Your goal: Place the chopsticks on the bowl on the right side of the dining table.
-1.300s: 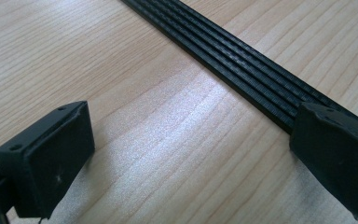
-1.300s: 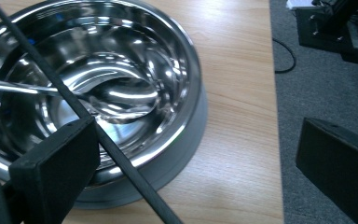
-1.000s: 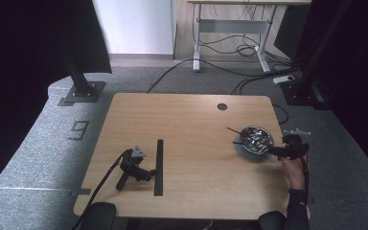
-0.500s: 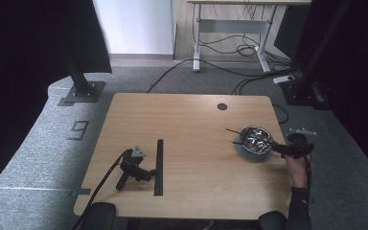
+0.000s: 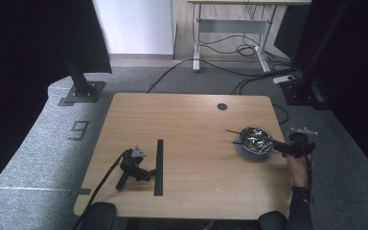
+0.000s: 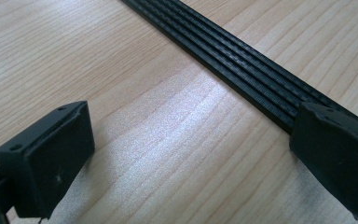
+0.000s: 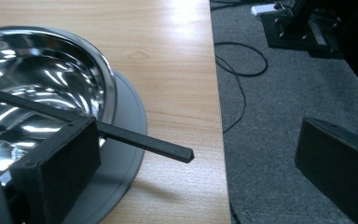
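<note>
The shiny metal bowl [image 5: 255, 139] sits on a flat grey plate [image 5: 251, 154] at the right side of the wooden table [image 5: 187, 120], close to the table's right edge. Thin black sticks [image 7: 121, 135] lie across the bowl, and one end pokes out over the rim. The right gripper [image 5: 287, 147] is held in a hand [image 5: 298, 165] at the far right of the high view, just beside the bowl. In the right gripper view its jaws stand wide apart and hold nothing; one jaw is by the bowl's rim at the lower left, the other is over the grey carpet at the lower right. The left gripper [image 5: 136, 170] lies on the table at the lower left, next to a long black strip [image 5: 159, 166]. Its jaws are wide apart too, with bare wood between them.
</note>
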Motion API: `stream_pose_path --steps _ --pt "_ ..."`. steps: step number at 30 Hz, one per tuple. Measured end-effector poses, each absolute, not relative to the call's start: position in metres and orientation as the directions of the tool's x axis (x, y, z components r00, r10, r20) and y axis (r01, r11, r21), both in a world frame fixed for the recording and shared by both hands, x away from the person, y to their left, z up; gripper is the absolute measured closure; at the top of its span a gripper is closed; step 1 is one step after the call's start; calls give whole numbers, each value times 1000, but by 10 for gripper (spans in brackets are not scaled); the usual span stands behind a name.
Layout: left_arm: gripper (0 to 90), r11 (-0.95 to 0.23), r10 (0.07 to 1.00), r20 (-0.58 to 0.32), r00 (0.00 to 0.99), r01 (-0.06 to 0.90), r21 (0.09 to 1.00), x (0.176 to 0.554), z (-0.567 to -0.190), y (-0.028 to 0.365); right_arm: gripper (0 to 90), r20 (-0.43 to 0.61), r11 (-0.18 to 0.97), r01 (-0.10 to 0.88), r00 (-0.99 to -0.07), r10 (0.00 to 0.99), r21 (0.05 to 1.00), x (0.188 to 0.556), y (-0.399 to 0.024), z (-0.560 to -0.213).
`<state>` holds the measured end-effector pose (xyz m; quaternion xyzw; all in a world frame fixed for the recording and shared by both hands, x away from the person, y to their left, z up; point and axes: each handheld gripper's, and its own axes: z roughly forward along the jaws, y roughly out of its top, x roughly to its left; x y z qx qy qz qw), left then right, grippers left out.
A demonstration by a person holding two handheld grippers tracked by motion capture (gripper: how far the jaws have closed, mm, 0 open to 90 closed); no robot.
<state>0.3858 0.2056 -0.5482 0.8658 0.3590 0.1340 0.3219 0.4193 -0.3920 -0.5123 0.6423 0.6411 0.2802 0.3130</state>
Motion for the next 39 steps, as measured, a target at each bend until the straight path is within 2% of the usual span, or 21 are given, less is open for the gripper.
stream_pose_path --steps 8,12,24,30,39 --pt "0 -536 707 1 707 535 653 386 -548 206 0 -49 59 638 -34 998 768 416 -375 -501" --pt "0 -537 707 2 707 535 653 386 -548 206 0 -40 87 622 -90 995 778 421 -358 -495" --pt "0 -539 706 3 709 534 651 386 -548 206 0 -56 145 653 -155 986 743 462 -313 -489" --pt "0 -540 705 3 709 534 651 386 -548 206 0 -76 151 696 -137 988 702 481 -309 -497" --pt "0 -540 705 3 709 534 650 386 -548 206 0 -104 158 706 -120 987 691 488 -309 -505"
